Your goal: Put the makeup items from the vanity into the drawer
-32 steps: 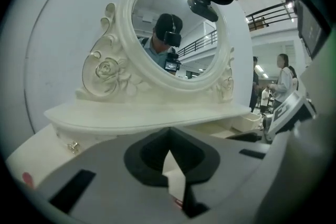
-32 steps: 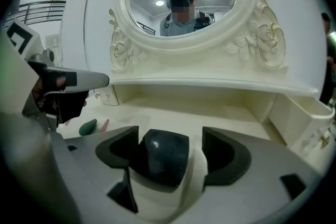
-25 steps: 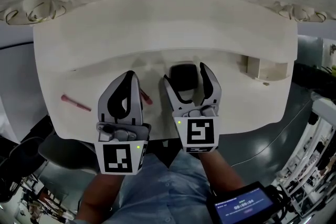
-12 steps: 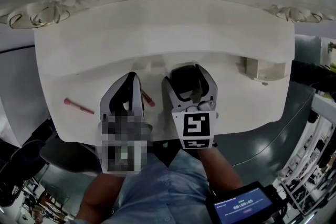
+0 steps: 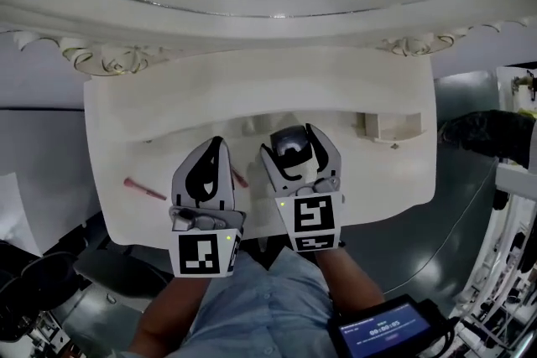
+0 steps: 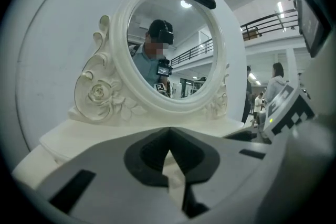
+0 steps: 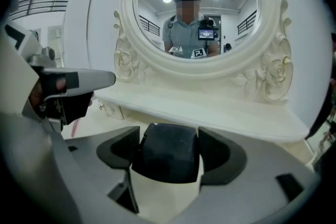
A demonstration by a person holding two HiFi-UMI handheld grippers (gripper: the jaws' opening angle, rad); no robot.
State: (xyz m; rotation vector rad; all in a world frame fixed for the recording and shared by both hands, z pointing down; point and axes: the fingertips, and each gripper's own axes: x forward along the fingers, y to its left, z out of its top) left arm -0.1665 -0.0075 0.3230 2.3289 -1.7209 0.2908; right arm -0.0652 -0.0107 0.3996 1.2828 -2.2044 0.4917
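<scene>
On the white vanity top my right gripper is shut on a black compact, with a jaw on each side of it. In the right gripper view the compact fills the gap of that gripper. My left gripper sits just left of it, shut and holding nothing; in its own view the left gripper shows its jaws meeting. A pink stick lies at the vanity's left. A second pink item peeks out between the two grippers.
An oval mirror in a carved white frame stands at the back above a raised shelf. A small white box sits at the vanity's right. The front edge runs under both grippers, with my body right behind it.
The right jaws have closed onto the black compact. The head view now takes in more of the vanity and the mirror, so both grippers look smaller. The left gripper stays shut.
</scene>
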